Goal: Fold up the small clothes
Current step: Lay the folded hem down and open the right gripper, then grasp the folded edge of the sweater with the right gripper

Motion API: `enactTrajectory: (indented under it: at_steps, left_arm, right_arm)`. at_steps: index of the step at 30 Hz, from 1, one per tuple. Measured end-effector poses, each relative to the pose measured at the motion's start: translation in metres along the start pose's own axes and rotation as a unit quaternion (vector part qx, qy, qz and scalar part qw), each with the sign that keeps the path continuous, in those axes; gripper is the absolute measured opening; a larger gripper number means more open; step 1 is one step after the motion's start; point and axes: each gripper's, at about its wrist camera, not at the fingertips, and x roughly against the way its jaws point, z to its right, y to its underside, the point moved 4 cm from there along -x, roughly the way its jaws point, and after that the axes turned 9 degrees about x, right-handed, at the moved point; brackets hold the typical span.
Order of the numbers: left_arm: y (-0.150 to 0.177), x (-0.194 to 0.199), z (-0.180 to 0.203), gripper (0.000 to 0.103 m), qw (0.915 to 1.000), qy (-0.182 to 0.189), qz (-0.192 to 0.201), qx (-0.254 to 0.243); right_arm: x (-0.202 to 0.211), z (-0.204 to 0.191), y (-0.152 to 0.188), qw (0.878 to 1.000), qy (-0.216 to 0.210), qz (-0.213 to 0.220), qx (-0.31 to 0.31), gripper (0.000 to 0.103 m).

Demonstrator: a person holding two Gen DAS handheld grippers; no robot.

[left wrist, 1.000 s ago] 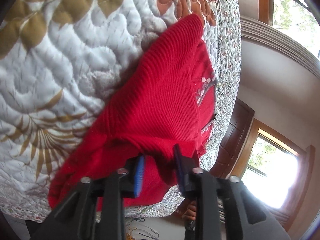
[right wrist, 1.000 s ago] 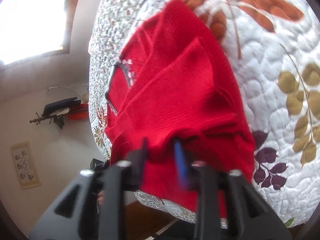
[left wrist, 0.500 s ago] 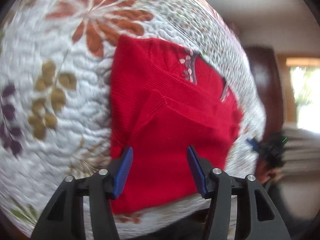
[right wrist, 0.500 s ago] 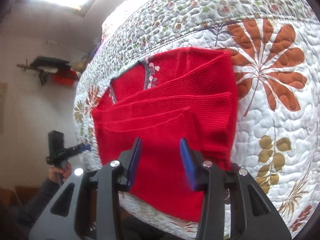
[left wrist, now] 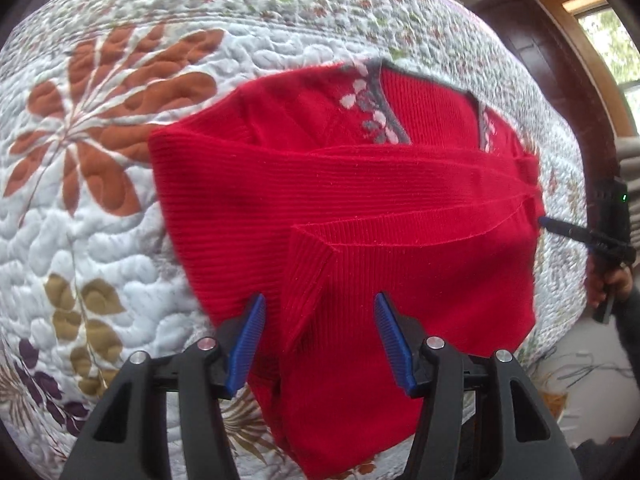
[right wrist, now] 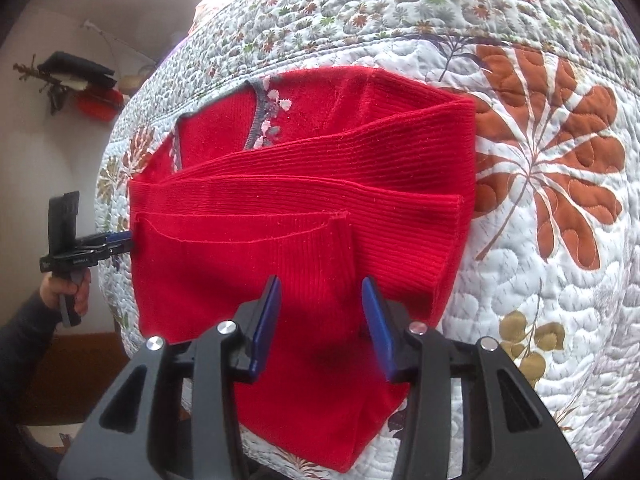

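A small red knit sweater (left wrist: 360, 208) lies on a quilted bedspread (left wrist: 100, 184), both sleeves folded across its body, its grey neckline with white flowers (left wrist: 376, 108) at the far side. My left gripper (left wrist: 320, 340) hovers open above the near hem, nothing between its blue pads. In the right wrist view the same sweater (right wrist: 304, 208) lies flat, and my right gripper (right wrist: 320, 324) stands open over its near part, holding nothing. Each wrist view shows the other gripper at the sweater's side edge, the right gripper (left wrist: 560, 230) and the left gripper (right wrist: 116, 240), each held in a hand.
The quilt (right wrist: 560, 160) carries large orange leaf prints beside the sweater and runs on beyond it. A dark wooden door (left wrist: 540, 48) and a window stand past the bed's edge. A wall shelf with dark and red items (right wrist: 84, 84) hangs on the other side.
A second ago both grippers were shut on the red sweater's hem and lifting it. They have since let go and pulled back, and the sweater now lies flat.
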Motion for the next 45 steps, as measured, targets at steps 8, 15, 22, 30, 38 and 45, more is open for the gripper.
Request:
enactTrajectory:
  at_steps: [8, 15, 22, 30, 38, 45]
  left_arm:
    - [0.0, -0.009, -0.001, 0.034, 0.9997, -0.022, -0.007, -0.004]
    - [0.001, -0.011, -0.003, 0.005, 0.9995, -0.03, -0.01, -0.001]
    - [0.003, 0.008, -0.013, 0.004, 0.9993, 0.021, 0.012, 0.03]
    - [0.01, 0.046, -0.015, 0.003, 0.994, 0.067, 0.06, 0.062]
    - [0.011, 0.107, 0.008, 0.003, 0.9876, 0.092, 0.118, 0.047]
    - [-0.021, 0.148, 0.016, 0.003, 0.9804, 0.108, 0.16, 0.039]
  right_arm:
    - [-0.014, 0.003, -0.011, 1.0, 0.014, -0.012, 0.008, 0.043]
    - [-0.027, 0.001, -0.016, 1.0, 0.018, -0.02, 0.009, 0.043]
    - [-0.023, -0.002, -0.014, 1.0, 0.018, -0.018, 0.019, 0.004]
    - [0.007, -0.012, -0.012, 1.0, 0.012, 0.025, 0.012, 0.003]
    - [0.071, -0.034, -0.017, 0.995, 0.011, 0.095, 0.016, 0.003]
    - [0.114, -0.041, -0.049, 0.989, 0.01, 0.147, 0.023, 0.003]
